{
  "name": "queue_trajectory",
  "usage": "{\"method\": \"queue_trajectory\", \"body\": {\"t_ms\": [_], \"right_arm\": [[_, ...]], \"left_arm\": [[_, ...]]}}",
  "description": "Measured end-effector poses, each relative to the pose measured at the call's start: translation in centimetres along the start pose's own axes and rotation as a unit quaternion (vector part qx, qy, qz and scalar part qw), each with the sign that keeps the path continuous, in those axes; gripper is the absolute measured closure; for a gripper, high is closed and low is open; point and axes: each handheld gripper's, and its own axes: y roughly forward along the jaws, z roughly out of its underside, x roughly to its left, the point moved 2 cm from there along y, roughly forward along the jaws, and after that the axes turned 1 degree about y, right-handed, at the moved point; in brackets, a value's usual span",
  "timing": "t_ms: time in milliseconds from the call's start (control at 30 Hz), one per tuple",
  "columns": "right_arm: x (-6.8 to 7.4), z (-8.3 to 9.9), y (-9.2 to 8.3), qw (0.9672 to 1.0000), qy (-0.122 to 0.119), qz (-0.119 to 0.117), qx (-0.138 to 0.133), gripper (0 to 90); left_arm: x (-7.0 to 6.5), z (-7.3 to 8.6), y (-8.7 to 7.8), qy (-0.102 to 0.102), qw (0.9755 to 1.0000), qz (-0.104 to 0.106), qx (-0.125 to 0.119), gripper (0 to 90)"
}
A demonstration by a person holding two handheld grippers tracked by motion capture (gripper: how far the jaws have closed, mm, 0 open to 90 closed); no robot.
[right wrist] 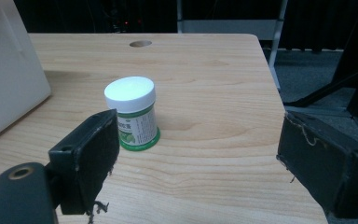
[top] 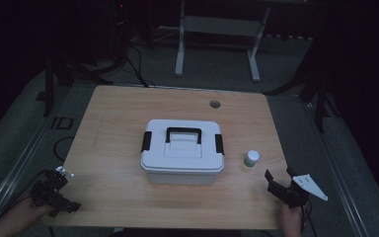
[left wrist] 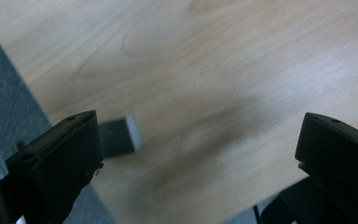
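Bench [top: 113,123]: 1, light wood-grain top w/ a small round hole far side; carries everything. Both claws sit at its near edge.

Box [top: 182,151]: 1, white plastic storage box, black carry handle on lid, 2 black side latches. Lid looks shut. Sits mid-bench, ahead of both claws, between them. Prob. the place the jar is meant to go, so lid wd need opening first (my guess).

Left claw [top: 54,190]: 1, black two-jaw, at near-left corner of bench, well apart from box. Jaws spread wide, nothing between them; left gripper view is blurred, just bare wood under it. Looks parked / waiting, maybe for the latches.

Right claw [right wrist: 193,158]: 1, black two-jaw w/ grey three-cornered plate on top, near-right edge of bench. Jaws released, wide apart, empty. Aimed fwd at jar, so approach for a pick seems the step in hand; not yet at it.

Jar [right wrist: 132,113]: 1, small round jar, white screw cap, green label. Upright on bench, just ahead of right claw & toward its left jaw, near the box's right side but not touching. Standing free = easy side grip; light, cd tip if a jaw knocks it.

Count: 1 bench, 1 box, 2 claws, 1 jar.
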Motion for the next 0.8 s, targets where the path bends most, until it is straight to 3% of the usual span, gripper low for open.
{"method": "queue_trajectory", "body": {"t_ms": [100, 267, 500, 633, 800], "right_arm": [[0.0, 0.0, 0.0, 1.0, 0.0, 0.0, 0.0, 12.4], [0.0, 0.0, 0.0, 1.0, 0.001, -0.001, 0.001, 12.4], [-0.1, 0.0, -0.1, 1.0, 0.005, -0.004, -0.001, 12.4], [-0.1, 0.0, -0.1, 0.9999, 0.012, -0.007, 0.0, 12.3], [-0.2, -0.1, -0.2, 0.9998, 0.019, -0.012, 0.001, 12.2]], "left_arm": [[-0.1, 0.0, 0.1, 0.004, 0.9993, 0.015, 0.034, 0.0], [-0.2, -0.2, 0.1, 0.019, 0.9959, 0.02, 0.086, 0.0], [-0.1, -1.0, -0.7, 0.045, 0.9937, 0.043, 0.093, 0.0], [-0.1, -1.6, -0.8, 0.05, 0.9935, 0.04, 0.094, 0.0], [-0.1, -2.1, -0.6, 0.039, 0.9946, 0.027, 0.092, 4.1]]}}
